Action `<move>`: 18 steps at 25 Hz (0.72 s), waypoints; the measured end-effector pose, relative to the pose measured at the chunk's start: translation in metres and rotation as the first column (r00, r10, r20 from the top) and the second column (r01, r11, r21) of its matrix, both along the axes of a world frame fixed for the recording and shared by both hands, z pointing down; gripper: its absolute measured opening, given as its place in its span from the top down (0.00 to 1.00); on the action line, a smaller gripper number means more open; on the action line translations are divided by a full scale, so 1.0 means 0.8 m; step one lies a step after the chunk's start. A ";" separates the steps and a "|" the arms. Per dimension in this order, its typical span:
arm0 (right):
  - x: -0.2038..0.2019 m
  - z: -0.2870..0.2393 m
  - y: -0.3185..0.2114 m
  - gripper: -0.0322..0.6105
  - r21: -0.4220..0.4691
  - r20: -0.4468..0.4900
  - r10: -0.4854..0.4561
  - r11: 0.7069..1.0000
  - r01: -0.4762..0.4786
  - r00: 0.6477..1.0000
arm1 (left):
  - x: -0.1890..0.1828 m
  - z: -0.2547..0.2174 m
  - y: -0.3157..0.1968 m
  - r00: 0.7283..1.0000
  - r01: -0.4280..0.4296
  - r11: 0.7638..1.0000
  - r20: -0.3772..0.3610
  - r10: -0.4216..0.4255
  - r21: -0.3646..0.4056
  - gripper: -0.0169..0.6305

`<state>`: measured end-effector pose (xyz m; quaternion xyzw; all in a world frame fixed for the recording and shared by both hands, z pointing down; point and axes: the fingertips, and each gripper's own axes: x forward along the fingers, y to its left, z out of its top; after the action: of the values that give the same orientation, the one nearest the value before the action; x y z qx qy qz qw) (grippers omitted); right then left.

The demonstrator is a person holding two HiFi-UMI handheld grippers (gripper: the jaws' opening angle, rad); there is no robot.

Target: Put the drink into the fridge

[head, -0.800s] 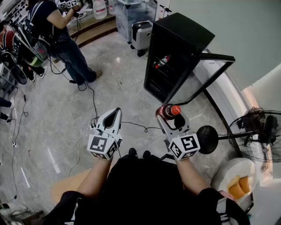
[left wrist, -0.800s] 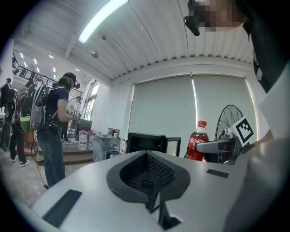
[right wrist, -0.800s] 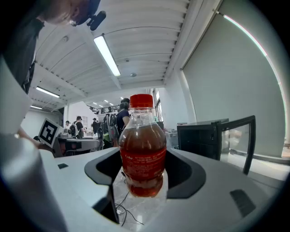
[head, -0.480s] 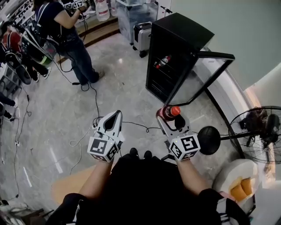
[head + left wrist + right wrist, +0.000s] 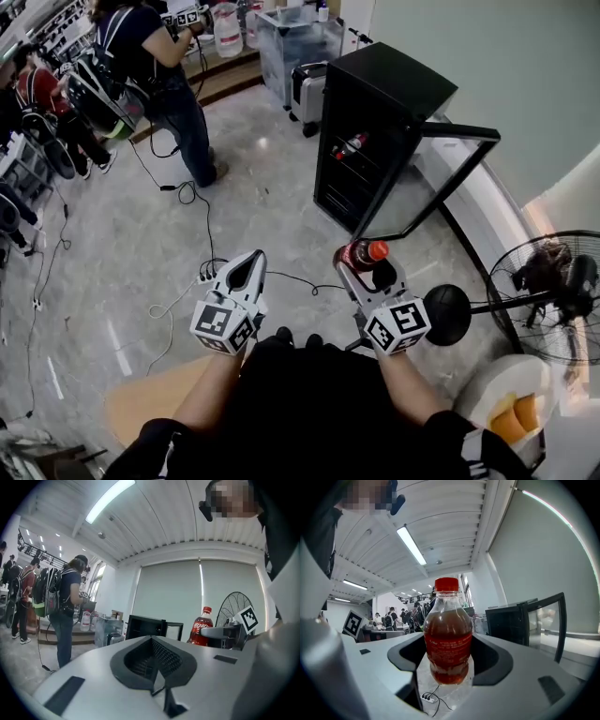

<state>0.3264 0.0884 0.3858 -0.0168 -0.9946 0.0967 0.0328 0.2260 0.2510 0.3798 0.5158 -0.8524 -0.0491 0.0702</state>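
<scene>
A cola bottle with a red cap stands upright between the jaws of my right gripper, which is shut on its body. In the right gripper view the bottle fills the middle, pads against both its sides. My left gripper is held level beside it, shut and empty; its jaws meet in the left gripper view. Ahead stands a black fridge with its glass door swung open to the right. Another bottle lies on a shelf inside.
A person with a backpack stands at the far left of the fridge. Cables and a power strip lie on the floor ahead. A standing fan is at the right, and a suitcase and a clear bin are behind the fridge.
Both grippers sit slightly lower in the head view and the fridge has shifted a little to the right. The grip on the bottle is unchanged. The person in the background has shifted right.
</scene>
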 end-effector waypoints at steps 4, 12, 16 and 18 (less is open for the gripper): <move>0.002 -0.003 -0.004 0.47 -0.007 0.009 -0.007 1.000 0.007 1.000 | 0.004 0.000 -0.008 1.000 -0.022 1.000 -0.012 0.022 -0.004 0.95; 0.007 0.011 -0.012 0.47 -0.011 -0.005 -0.016 1.000 0.016 1.000 | 0.010 0.004 -0.014 1.000 -0.008 1.000 0.005 0.008 -0.028 0.95; 0.008 0.011 -0.010 0.47 -0.031 -0.006 -0.038 0.999 0.038 0.999 | 0.016 0.002 -0.017 1.000 -0.013 1.000 -0.003 0.013 -0.024 0.95; 0.009 0.007 -0.009 0.47 -0.038 -0.002 -0.050 0.998 0.050 0.999 | 0.020 0.002 -0.019 1.000 -0.018 1.000 -0.008 0.017 -0.024 0.95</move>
<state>0.3337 0.0813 0.3915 -0.0420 -0.9918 0.1147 0.0365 0.2420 0.2358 0.3811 0.5222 -0.8481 -0.0403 0.0800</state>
